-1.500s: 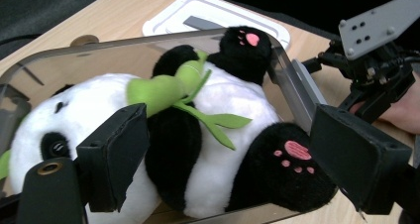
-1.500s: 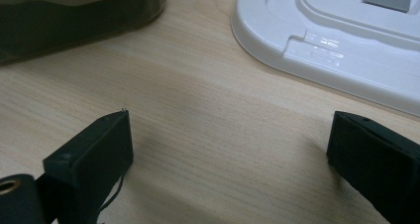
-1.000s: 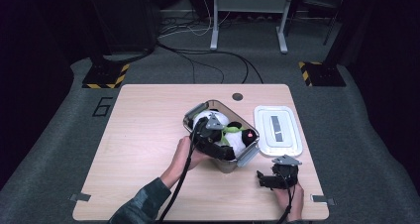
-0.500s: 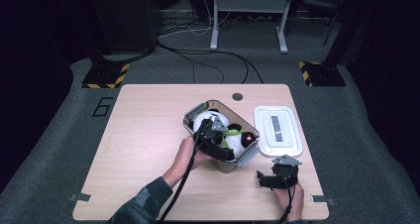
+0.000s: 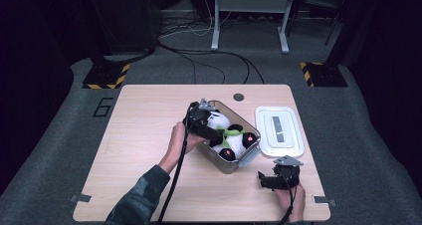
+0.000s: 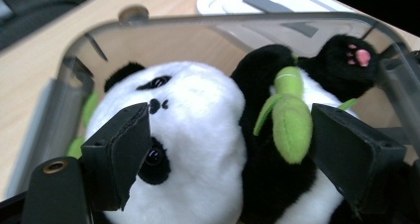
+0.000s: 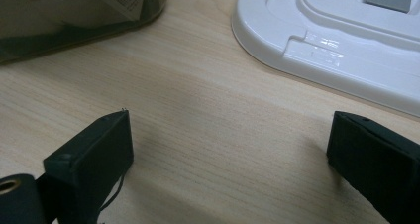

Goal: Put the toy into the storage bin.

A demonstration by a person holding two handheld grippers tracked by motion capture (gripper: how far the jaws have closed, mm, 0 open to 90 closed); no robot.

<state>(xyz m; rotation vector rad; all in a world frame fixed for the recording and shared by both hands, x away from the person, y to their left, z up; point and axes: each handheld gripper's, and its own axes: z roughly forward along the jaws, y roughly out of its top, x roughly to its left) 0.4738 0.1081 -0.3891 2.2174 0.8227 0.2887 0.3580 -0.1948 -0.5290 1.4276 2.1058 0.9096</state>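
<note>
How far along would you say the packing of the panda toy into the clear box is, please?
Done: the plush panda already lies inside the clear box. In hand: the left gripper hangs over it, jaws open. Left: the white lid lies on the table beside the box, not yet fitted; the right gripper rests open near it.

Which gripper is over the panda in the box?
The left gripper, its open jaws either side of the plush panda in the clear box. The right gripper rests on bare table.

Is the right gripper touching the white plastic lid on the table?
Apart. In the right gripper view, bare wooden table lies between the open right gripper and the white plastic lid; the high view shows that gap as well.
</note>
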